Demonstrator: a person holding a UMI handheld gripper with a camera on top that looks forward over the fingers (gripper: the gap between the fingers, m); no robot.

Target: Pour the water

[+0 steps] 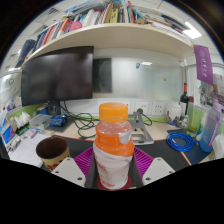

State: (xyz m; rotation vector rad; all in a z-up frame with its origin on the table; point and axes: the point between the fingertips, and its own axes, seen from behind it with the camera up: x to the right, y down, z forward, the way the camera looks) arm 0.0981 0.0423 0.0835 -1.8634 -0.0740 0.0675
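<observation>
Gripper (113, 170) at bottom centre of frame, both magenta pads (88, 160) pressed against a bottle (113, 145), clamped on it. Bottle upright between the fingers, orange cap (113, 112) on, orange band below the neck, clear lower body. Gripper level, pointing straight ahead over the worktop (155, 132). No hand visible. Lower left, just beside the left finger: a dark brown cup (52, 151), standing apart from the bottle. Lower right: blue coiled cable (180, 141). Further back, left: dark monitor (57, 76). Top of frame: shelf (110, 35) with books.
</observation>
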